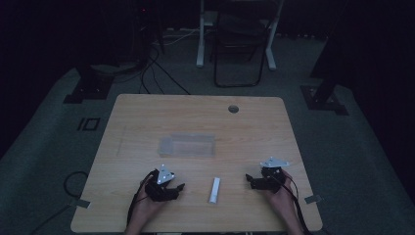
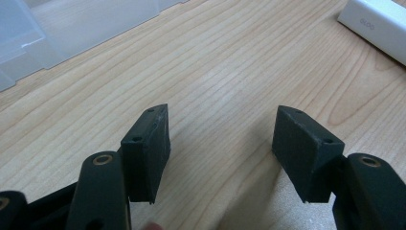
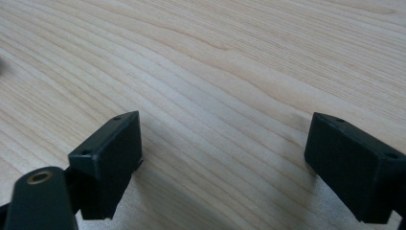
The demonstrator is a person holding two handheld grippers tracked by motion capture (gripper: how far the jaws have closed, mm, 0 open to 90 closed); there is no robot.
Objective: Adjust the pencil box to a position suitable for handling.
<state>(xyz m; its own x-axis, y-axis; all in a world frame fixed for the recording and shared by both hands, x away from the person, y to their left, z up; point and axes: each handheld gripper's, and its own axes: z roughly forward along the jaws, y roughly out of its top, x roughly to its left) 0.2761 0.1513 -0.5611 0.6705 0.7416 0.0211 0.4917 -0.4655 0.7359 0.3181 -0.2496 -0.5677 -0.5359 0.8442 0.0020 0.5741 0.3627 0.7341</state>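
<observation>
1. I have the left hand-held gripper (image 1: 177, 187) near the front edge of the counter (image 1: 147, 112), left of centre, resting low over the wood with a person's hand behind it.
2. In the left gripper view its jaws stand wide apart, with bare wood grain between them and nothing gripped.
3. I have the right hand-held gripper (image 1: 249, 180) near the front right corner of the counter, its jaws pointing toward the counter's middle.
4. In the right gripper view its jaws are also spread wide, with nothing but wood between them.
5. A small white rectangular box (image 1: 215, 190) lies flat on the counter between the two hand-held grippers, near the front edge, its long side running roughly front to back. It touches neither gripper.
6. In the left gripper view the same white box (image 2: 378, 26) sits at the upper right, well beyond the jaw tips.
7. A clear plastic container (image 1: 187, 145) sits in the middle of the counter, behind the box and both grippers; its frosted wall (image 2: 72, 28) shows at the upper left of the left gripper view.
</observation>
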